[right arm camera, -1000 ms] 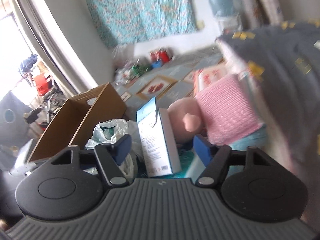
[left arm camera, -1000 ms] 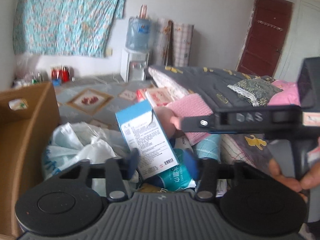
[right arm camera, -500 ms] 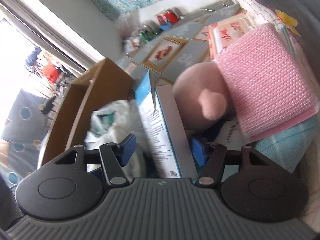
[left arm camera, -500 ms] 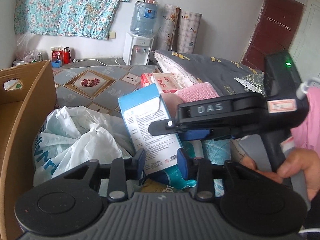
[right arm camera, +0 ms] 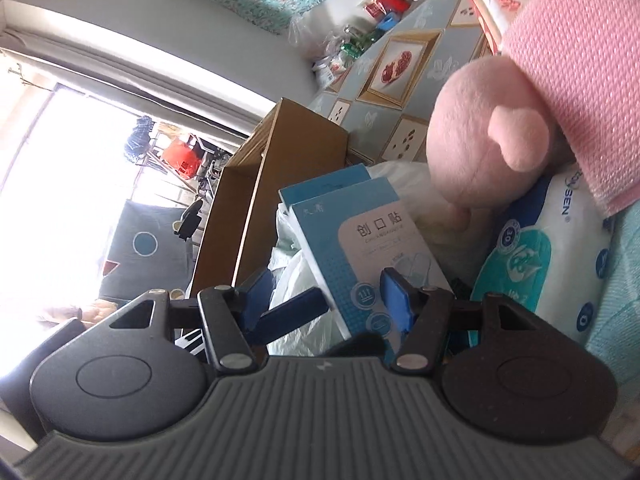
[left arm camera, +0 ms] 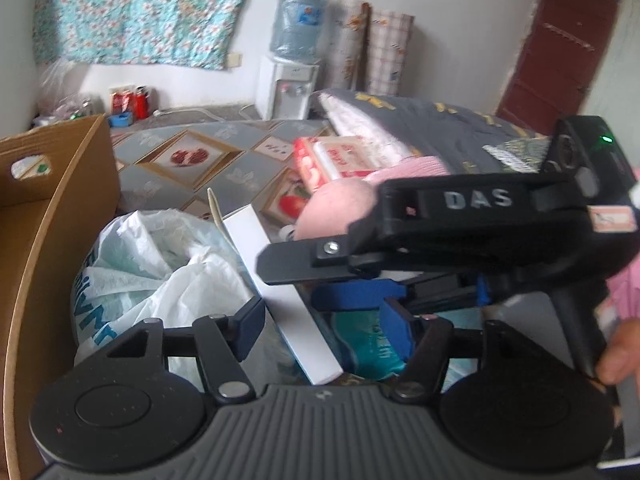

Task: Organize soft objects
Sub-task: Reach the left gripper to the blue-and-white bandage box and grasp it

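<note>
left gripper (left arm camera: 324, 330) opening around tilted blue box (left arm camera: 280, 292), right gripper (right arm camera: 326, 300) unclenched astride it, pink plush (right arm camera: 484, 144) beside

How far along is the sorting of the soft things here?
Early. Nothing looks sorted: the cardboard box shows nothing inside in its visible part. In hand: the blue bandage carton stands between both tongs; the left tongs are opening around it, the right tongs flank it, grip unclear. Left: the pink plush toy, wet-wipes pack, pink knit cloth and white plastic bag lie heaped.
</note>
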`<state>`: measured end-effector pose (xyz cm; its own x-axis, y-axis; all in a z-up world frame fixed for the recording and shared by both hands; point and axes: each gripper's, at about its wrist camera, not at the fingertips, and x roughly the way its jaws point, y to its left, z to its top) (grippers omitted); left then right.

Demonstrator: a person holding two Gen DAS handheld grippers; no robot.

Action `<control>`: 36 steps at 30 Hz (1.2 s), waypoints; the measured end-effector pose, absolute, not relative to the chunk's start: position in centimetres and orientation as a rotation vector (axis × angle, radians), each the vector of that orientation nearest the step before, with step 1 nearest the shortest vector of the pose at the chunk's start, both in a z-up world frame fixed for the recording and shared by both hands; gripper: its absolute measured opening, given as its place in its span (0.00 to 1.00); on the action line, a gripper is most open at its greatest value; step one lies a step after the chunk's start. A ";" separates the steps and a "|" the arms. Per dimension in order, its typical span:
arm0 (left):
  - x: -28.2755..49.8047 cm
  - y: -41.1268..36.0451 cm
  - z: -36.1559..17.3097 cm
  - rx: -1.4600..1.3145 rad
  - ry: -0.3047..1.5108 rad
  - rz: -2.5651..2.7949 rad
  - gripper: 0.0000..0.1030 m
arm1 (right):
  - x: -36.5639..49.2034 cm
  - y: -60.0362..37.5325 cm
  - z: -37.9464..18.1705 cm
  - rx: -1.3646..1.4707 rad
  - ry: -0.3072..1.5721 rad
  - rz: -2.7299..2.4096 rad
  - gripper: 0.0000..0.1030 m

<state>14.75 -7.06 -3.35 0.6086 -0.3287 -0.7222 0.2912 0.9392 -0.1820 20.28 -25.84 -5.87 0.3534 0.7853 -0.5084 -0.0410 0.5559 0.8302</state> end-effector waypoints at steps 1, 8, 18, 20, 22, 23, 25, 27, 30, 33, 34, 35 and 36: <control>15.0 -7.0 -3.5 -0.049 0.848 -0.344 0.52 | 20.3 -26.0 -5.9 0.838 1.086 0.620 0.59; 15.8 -5.3 -4.1 -0.127 0.871 -0.327 0.25 | 19.9 -28.1 -5.7 0.857 1.034 0.556 0.59; 14.9 -2.5 -3.2 -0.208 0.838 -0.310 0.25 | 22.1 -26.0 -7.8 0.914 1.066 0.536 0.68; 15.0 -2.0 -3.4 -0.226 0.850 -0.306 0.25 | 22.5 -25.1 -8.2 0.925 1.085 0.551 0.68; 15.1 -1.6 -3.7 -0.236 0.861 -0.303 0.26 | 22.6 -24.5 -8.3 0.918 1.100 0.566 0.68; 15.1 -1.5 -3.7 -0.234 0.862 -0.296 0.27 | 22.6 -24.2 -8.3 0.910 1.105 0.567 0.68; 14.9 -1.4 -3.8 -0.217 0.864 -0.271 0.30 | 22.5 -23.7 -8.4 0.895 1.118 0.564 0.68; 14.7 -1.4 -3.8 -0.190 0.865 -0.249 0.31 | 22.1 -23.4 -8.2 0.882 1.123 0.567 0.68; 14.2 -1.8 -3.6 -0.134 0.847 -0.230 0.31 | 21.5 -23.1 -7.6 0.849 1.112 0.557 0.65; 13.8 -2.4 -3.4 -0.082 0.833 -0.221 0.34 | 20.8 -23.1 -6.4 0.799 1.100 0.541 0.55; 13.7 -2.5 -3.4 -0.076 0.833 -0.221 0.35 | 20.5 -23.1 -6.2 0.785 1.095 0.537 0.51; 13.7 -2.6 -3.4 -0.078 0.833 -0.225 0.36 | 20.2 -23.1 -5.9 0.770 1.091 0.532 0.48; 13.6 -2.6 -3.4 -0.082 0.830 -0.226 0.36 | 19.9 -23.2 -5.6 0.753 1.086 0.526 0.46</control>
